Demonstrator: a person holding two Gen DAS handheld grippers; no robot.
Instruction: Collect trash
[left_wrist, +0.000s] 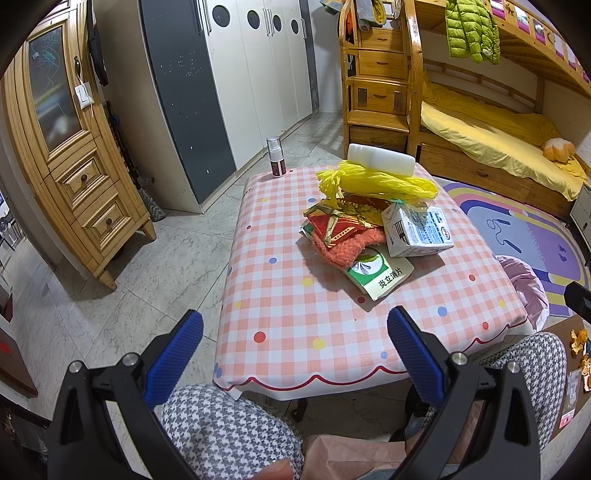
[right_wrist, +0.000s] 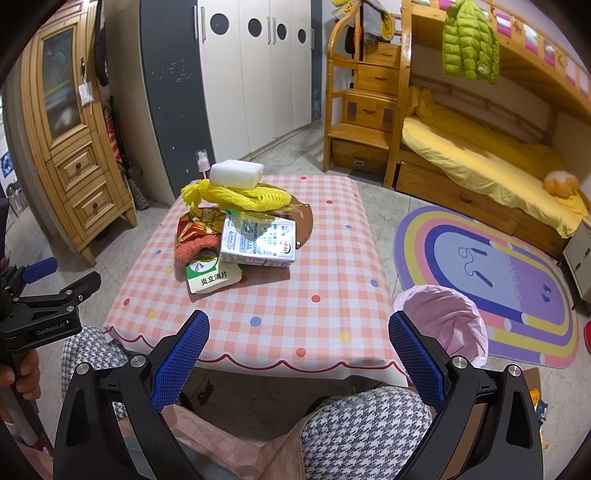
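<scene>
Only from the right wrist: pink-lined bin (right_wrist: 447, 325), left claw (right_wrist: 62, 277).

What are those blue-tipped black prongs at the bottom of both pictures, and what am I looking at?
No robot here: a seated person holds a hand-held grasping tool in each hand, each with a camera looking along its two blue fingers. One picture comes from the left tool, the other from the right tool. Both are open and hold nothing. Ahead is a low table with a checked cloth. On it lies a trash pile: a milk carton, a green box, red wrappers, yellow netting and a white foam block. A pink-lined bin stands beside the table.
</scene>
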